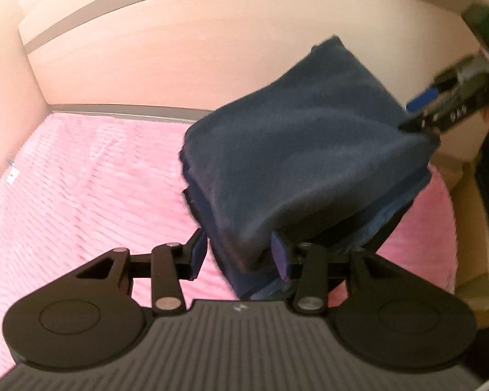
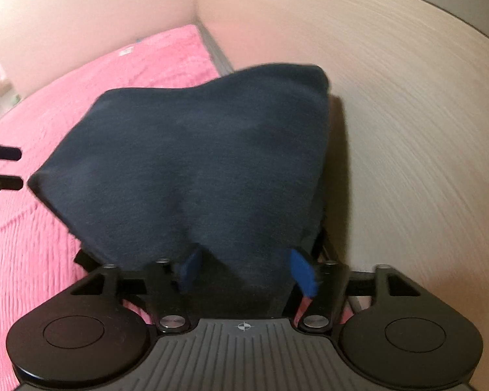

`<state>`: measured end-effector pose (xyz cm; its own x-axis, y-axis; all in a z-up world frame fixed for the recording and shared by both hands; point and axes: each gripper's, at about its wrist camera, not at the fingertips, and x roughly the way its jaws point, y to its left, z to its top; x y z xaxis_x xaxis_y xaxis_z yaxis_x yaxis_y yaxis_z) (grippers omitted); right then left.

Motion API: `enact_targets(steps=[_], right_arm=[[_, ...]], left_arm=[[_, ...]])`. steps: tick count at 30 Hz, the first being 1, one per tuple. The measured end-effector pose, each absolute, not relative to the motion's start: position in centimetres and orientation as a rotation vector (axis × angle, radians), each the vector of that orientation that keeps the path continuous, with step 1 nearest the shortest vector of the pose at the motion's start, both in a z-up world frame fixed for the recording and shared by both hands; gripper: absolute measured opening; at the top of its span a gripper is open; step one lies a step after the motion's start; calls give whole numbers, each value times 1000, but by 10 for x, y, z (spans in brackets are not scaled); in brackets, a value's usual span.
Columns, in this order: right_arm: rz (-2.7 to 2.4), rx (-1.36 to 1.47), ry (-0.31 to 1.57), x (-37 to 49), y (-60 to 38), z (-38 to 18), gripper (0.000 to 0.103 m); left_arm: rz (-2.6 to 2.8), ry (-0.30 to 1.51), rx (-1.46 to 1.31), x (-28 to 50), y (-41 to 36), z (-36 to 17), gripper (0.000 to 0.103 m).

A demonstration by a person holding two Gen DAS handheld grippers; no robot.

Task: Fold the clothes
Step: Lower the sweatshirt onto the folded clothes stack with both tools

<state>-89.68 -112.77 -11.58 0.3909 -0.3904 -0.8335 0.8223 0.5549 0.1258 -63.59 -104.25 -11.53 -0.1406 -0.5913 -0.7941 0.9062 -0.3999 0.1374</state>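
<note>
I am lowering the folded navy fleece garment (image 1: 306, 150) onto the pink ribbed bedspread (image 1: 81, 189) (folds done, placement left); left gripper (image 1: 239, 254) pinching its corner, right gripper (image 2: 244, 267) standing open around its edge.

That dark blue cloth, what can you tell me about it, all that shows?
The dark blue cloth is a soft, fleecy-looking garment folded into a thick bundle of several layers, with a brighter blue edge showing low down. It hangs above the pink bedcover, tilted. A corner lies between the left gripper pads; the right gripper meets the opposite corner. Whether the pads press on it cannot be told. It looks blurred.
</note>
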Motion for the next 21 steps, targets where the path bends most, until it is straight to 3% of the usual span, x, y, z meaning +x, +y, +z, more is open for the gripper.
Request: enact_targets(steps=[7, 12, 17, 21], right_arm=[[-833, 609, 854, -901, -1131, -103, 66], [-859, 625, 722, -907, -1120, -78, 66], [-788, 674, 825, -900, -1112, -110, 66], [-814, 689, 807, -906, -1107, -102, 66]], left_arm=[[-1710, 511, 1084, -644, -1068, -135, 39], [-1701, 471, 1109, -639, -1057, -127, 40], [-1677, 492, 1111, -636, -1040, -122, 38], [-1659, 518, 1076, -641, -1026, -110, 41]])
